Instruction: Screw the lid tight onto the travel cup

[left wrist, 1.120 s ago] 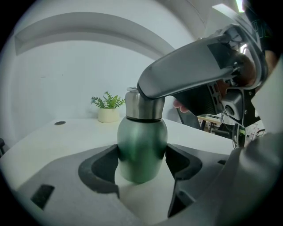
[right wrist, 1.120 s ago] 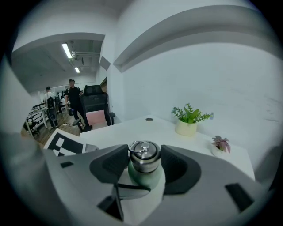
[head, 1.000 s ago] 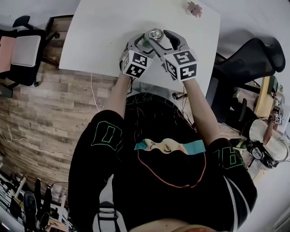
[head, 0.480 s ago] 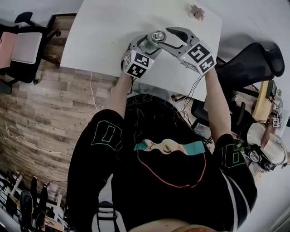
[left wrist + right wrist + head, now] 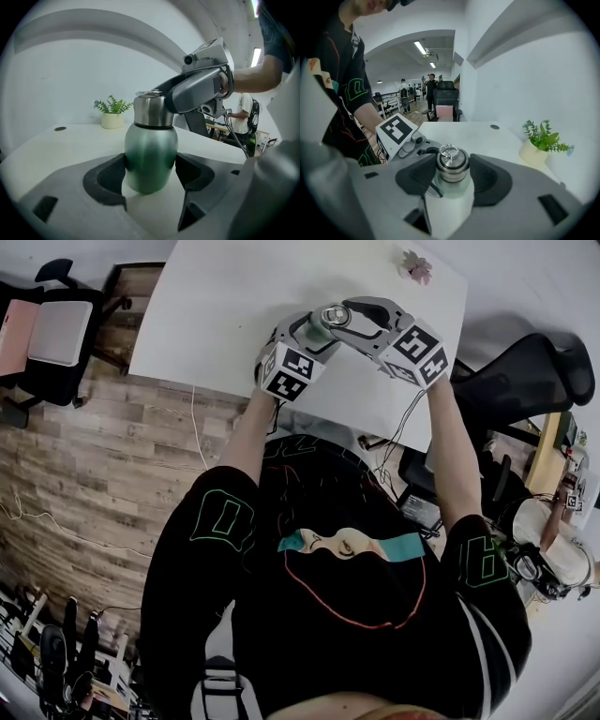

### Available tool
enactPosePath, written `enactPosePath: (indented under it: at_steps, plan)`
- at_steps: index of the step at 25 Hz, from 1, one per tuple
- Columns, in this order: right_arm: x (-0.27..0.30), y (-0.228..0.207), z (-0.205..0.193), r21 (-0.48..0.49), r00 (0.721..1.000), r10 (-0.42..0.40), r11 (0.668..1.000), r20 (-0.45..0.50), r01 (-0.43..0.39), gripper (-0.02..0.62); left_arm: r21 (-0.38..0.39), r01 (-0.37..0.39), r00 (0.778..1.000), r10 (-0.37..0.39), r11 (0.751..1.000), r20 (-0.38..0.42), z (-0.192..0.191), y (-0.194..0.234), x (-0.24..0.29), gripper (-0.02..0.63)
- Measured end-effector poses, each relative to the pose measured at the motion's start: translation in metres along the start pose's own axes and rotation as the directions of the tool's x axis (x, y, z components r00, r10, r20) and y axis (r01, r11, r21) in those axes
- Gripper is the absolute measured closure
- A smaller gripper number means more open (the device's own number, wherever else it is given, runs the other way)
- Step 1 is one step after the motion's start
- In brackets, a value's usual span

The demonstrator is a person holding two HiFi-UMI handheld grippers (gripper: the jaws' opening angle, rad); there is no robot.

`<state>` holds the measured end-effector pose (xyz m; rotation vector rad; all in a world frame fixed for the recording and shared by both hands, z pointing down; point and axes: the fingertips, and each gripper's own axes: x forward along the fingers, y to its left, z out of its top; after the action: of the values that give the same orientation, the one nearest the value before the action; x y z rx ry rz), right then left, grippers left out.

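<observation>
A green travel cup (image 5: 151,154) with a steel lid (image 5: 452,164) stands on the white table (image 5: 225,315). My left gripper (image 5: 151,173) is shut on the cup's green body, a dark pad pressing on each side. My right gripper (image 5: 452,177) reaches over from the right and sits around the lid. Its jaws have just been closing with the lid between them, and both pads now touch the lid's sides. In the head view the lid (image 5: 330,315) shows between the left gripper (image 5: 305,326) and the right gripper (image 5: 349,315).
A small potted plant (image 5: 541,140) stands at the table's far corner, and it also shows in the head view as the plant (image 5: 415,266). A black office chair (image 5: 525,371) is right of the table. Wood floor and another chair (image 5: 52,334) lie to the left.
My right gripper has swung out to the right and rolled, its marker cube now further right of the cup. The left gripper and the cup have stayed put.
</observation>
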<state>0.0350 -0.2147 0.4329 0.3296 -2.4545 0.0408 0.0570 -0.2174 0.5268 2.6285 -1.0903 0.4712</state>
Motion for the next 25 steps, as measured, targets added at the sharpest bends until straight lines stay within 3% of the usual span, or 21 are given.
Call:
enactPosePath:
  at_steps: [6,10,19,25]
  plan:
    - [-0.0014,-0.0006,-0.0015,0.066,0.992,-0.125,0.99,0.013,0.123,0.365,0.008,-0.01,1.0,0.01,1.0,-0.003,-0.0008,-0.0002,-0.0006,0.262]
    - [-0.0028,-0.0031,-0.0034,0.164,0.973,-0.23,0.96,0.011,0.225,0.365,0.013,-0.018,1.0,0.018,1.0,-0.005,-0.0013,-0.0005,0.0001,0.264]
    - [-0.0045,-0.0066,-0.0053,0.35,0.891,-0.449,0.827,-0.059,0.44,0.365,0.02,-0.04,0.999,0.04,0.999,-0.008,-0.001,0.0006,0.0008,0.264]
    - [-0.0054,-0.0077,-0.0068,0.44,0.84,-0.534,0.734,-0.096,0.517,0.366,0.021,-0.054,0.998,0.055,0.998,-0.011,-0.0014,0.0015,0.0009,0.264]
